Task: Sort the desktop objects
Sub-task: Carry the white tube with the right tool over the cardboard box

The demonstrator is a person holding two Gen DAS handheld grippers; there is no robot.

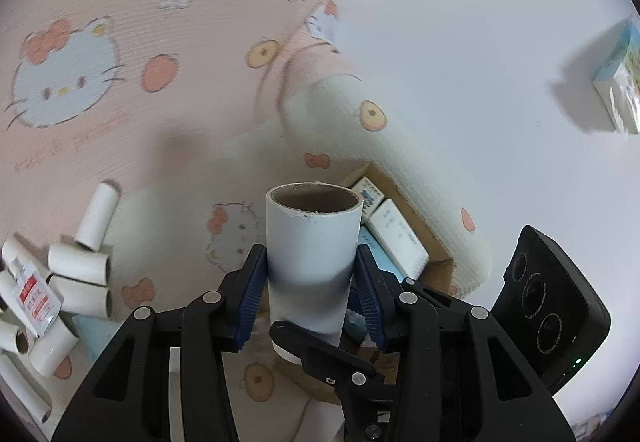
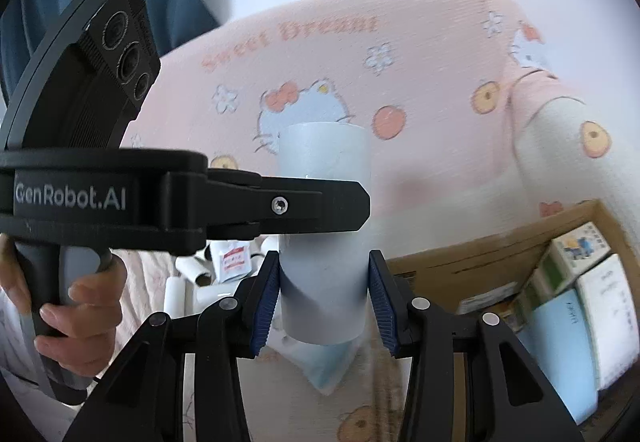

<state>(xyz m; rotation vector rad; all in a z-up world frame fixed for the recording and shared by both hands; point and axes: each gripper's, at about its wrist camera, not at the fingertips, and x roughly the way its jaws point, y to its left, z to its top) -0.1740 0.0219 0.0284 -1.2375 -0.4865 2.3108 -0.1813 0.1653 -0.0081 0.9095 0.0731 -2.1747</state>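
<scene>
Left gripper (image 1: 312, 274) is clamped halfway open around a white cardboard tube (image 1: 314, 242), blue pads (image 1: 253, 290) pressed to both its sides, the tube upright with its open brown mouth on top. The right gripper (image 2: 324, 298) grips the same tube (image 2: 324, 201) lower down, its pads tight on either flank, and its black finger (image 1: 320, 350) crosses the tube's base in the left wrist view. In the right wrist view the left gripper's arm crosses the tube from the left, a hand (image 2: 76, 314) wrapped round its handle. Just behind the tube and to its right sits an open cardboard box (image 1: 404, 201) holding small packs (image 1: 394, 238). Left of the tube, well apart, lies a heap of white tubes (image 1: 80, 270) with a red-and-white sachet (image 1: 34, 298) on top. All of it rests on a pink cartoon-cat blanket (image 1: 120, 41). A small printed carton (image 1: 618, 81) sits far to the tube's right.
</scene>
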